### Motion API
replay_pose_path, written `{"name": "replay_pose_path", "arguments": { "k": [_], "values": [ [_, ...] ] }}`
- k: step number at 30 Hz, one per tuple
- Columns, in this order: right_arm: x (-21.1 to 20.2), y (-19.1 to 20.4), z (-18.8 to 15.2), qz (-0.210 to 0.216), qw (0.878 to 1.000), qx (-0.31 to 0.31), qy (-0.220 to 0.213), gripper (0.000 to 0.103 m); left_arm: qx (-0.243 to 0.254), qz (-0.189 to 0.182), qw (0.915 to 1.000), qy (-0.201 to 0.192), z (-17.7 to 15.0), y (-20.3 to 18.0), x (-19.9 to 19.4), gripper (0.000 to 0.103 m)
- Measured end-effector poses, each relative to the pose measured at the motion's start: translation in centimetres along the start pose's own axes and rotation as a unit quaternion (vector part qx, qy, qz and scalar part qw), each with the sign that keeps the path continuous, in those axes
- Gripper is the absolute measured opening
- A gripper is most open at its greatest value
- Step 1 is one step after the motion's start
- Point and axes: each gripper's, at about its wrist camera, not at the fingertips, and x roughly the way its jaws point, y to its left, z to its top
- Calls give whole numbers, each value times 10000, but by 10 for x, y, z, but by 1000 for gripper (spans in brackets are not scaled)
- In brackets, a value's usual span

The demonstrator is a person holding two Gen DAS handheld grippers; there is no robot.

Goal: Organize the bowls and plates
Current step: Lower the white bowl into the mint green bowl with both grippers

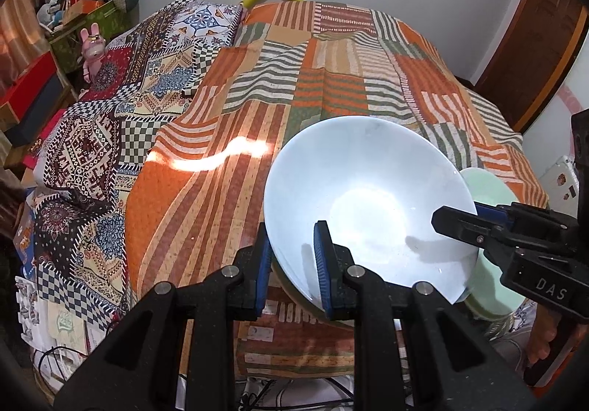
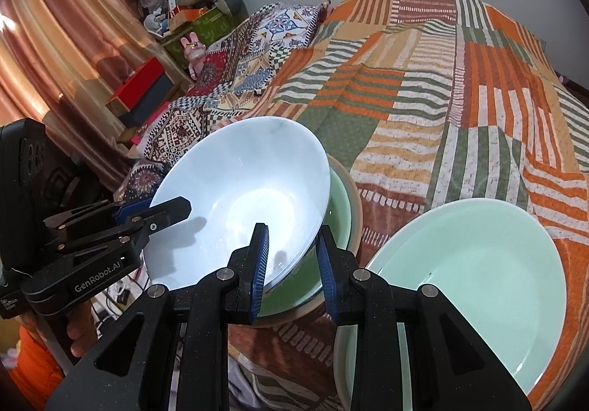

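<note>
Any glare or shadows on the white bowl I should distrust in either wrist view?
Left wrist: the white bowl has its centre blown out, finger shadows fall inside it, and a sunlit streak crosses the striped bedspread. Right wrist: milder glare in the bowl's base, with the left gripper casting a shadow there.

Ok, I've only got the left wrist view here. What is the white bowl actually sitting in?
Observer: A green bowl with a beige rim. The white bowl leans tilted inside it.
Operator: And that mint thing at my right edge?
Observer: That's a wide mint plate, lying on the bedspread right beside the green bowl.
</note>
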Motion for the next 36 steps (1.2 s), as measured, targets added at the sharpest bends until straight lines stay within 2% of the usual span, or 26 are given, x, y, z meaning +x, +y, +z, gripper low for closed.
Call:
{"name": "replay_pose_path", "arguments": {
  "k": [10,23,27,36],
  "values": [
    [8,-2,0,-56,9999,-17,102,26,54,66,9998,176,-5,0,15,22],
    [12,-1,-1,-52,9999,-78,132,26,205,289,9993,155,-8,-3,24,22],
    [11,0,-2,-243,9995,-163,102,27,213,316,9991,170,-8,-2,26,22],
    [10,1,-4,-337,9990,-277,102,27,193,265,9993,181,-8,-1,24,22]
  ]
}}
